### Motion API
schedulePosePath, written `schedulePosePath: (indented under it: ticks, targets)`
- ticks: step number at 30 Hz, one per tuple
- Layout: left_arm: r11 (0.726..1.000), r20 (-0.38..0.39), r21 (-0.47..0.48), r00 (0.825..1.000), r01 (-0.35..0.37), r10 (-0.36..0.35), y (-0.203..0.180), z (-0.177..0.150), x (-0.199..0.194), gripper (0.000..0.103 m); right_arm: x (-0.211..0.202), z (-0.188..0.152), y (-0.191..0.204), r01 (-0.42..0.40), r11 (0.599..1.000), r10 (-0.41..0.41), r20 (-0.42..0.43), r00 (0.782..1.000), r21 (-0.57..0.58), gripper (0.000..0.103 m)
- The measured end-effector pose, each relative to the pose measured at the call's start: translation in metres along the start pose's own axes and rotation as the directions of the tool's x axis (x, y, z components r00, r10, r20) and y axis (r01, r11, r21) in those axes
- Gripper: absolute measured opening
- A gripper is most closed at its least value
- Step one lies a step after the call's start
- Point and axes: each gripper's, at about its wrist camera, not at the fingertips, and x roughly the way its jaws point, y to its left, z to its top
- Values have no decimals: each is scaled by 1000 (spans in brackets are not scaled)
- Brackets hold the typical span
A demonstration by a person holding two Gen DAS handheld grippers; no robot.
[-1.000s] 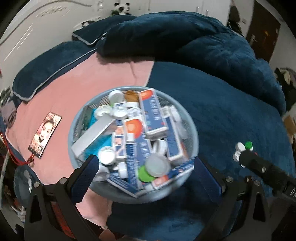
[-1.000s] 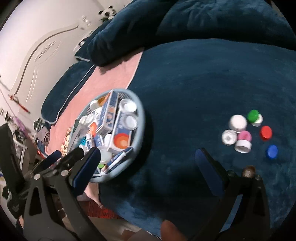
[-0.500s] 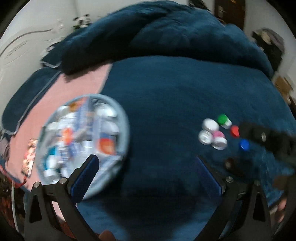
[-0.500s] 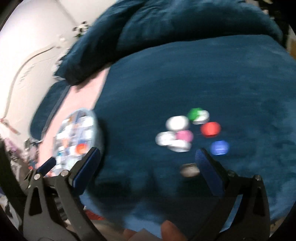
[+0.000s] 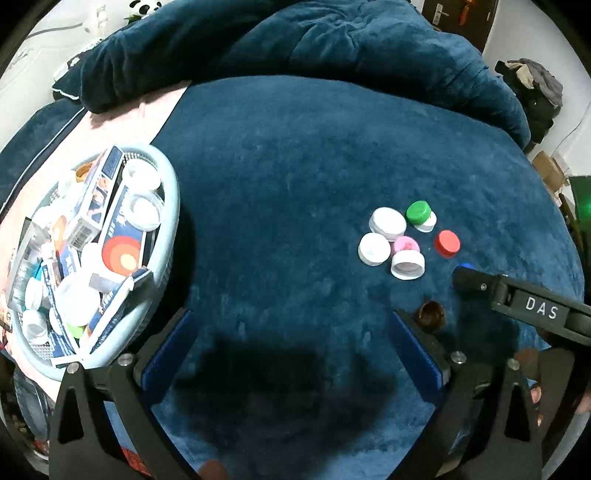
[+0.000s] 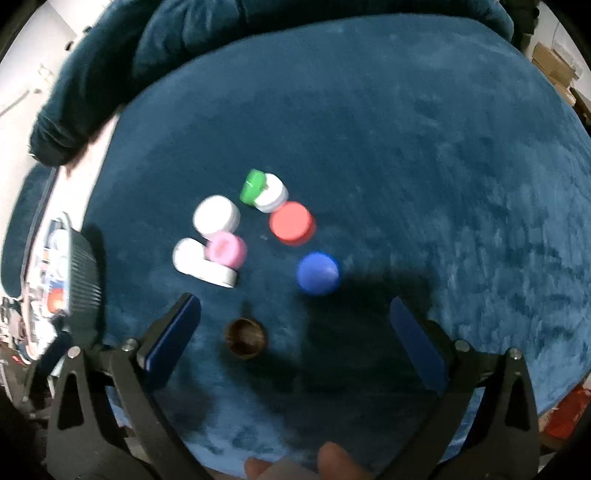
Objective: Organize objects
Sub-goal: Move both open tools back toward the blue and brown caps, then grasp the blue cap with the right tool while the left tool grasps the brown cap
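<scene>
Both the left gripper (image 5: 291, 347) and right gripper (image 6: 295, 332) have jaws wide apart, holding nothing; the right gripper's side reads "DAS".

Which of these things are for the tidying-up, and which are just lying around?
For the tidying:
- loose caps on the blanket: red cap, blue cap, pink cap, green cap, brown cap
- basket full of boxes and lids
- left gripper and right gripper, both open

Just lying around:
- blue blanket
- panda toy
- clothes pile
</scene>
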Motion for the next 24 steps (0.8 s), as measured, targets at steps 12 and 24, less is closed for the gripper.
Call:
schedulePosePath:
  ticks: [12, 24]
  targets:
    - [1000, -24, 8, 1000, 12, -12, -7, -4, 5, 103, 1, -4, -25, 10, 998, -8, -23, 1000, 70, 103]
    - [999, -48, 22, 998, 39, -38, -17, -7, 14, 102, 9, 8, -17, 63, 998, -62, 13, 998, -29, 99]
